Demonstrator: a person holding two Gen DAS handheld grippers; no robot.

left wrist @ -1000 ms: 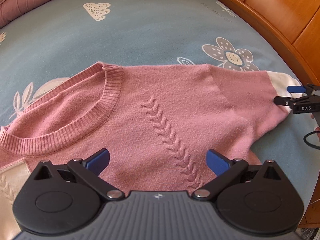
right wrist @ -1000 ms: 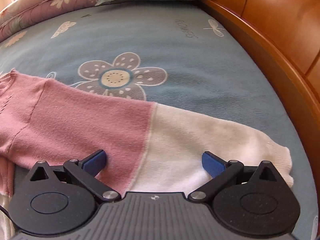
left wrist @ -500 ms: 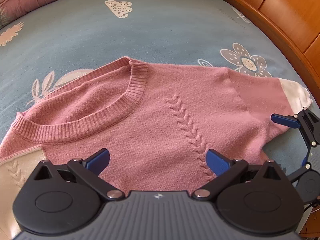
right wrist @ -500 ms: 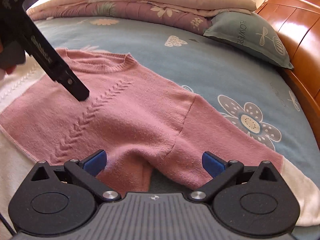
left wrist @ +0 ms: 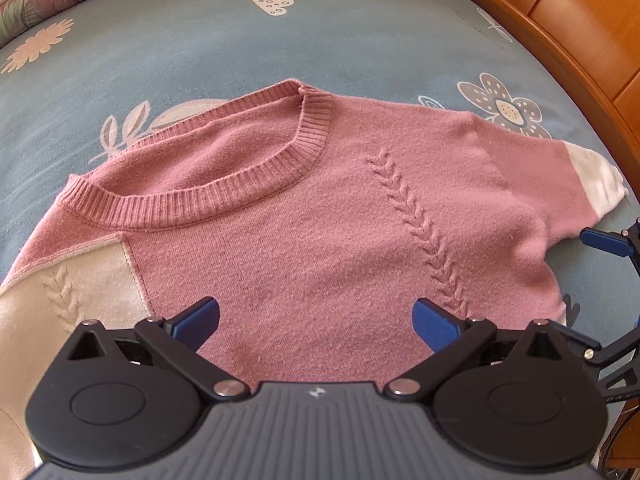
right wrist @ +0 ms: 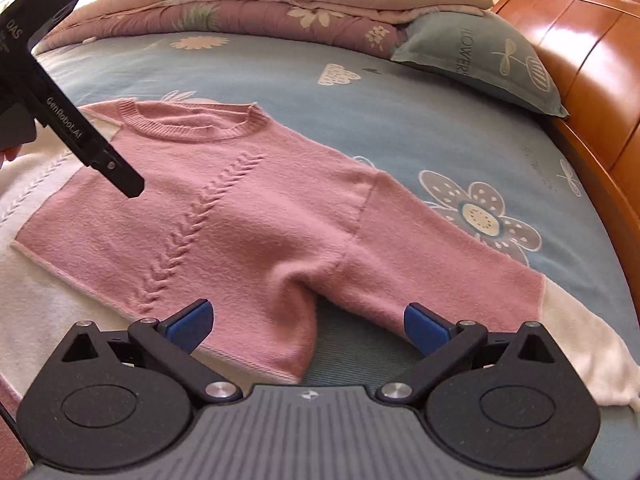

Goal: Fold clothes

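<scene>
**Observer:** Left wrist view: where does the garment lie, and what are you holding?

**Operator:** Nothing at all. I have the pink sweater (left wrist: 320, 208) spread face up on the bed (left wrist: 168, 52), collar (left wrist: 224, 196) away from me and its cable stitch running down the chest. My left tool (left wrist: 316, 316) hovers over the lower chest with its blue pads wide apart and no cloth between them.

**Observer:** And the other side?

**Operator:** My right tool (right wrist: 306, 322) is likewise spread and empty, poised just above the underarm, where the pink sleeve (right wrist: 440, 256) meets the body. The sleeve runs out to its white cuff (right wrist: 580, 340) near the wooden bed frame (right wrist: 592, 92).

**Observer:** Why park both there?

**Operator:** As I judge it, the sweater is laid flat so the folds come out square, and no fold is made yet. The sleeve sticks out sideways, so it probably wants bringing across the chest first; I keep the right tool near it for that and the left over the body to pin the knit down. The underarm is bunched, which could drag the body along.

**Observer:** Anything else in frame?

**Operator:** A pillow (right wrist: 480, 56) and a folded quilt (right wrist: 260, 8), well apart from the work.
</scene>
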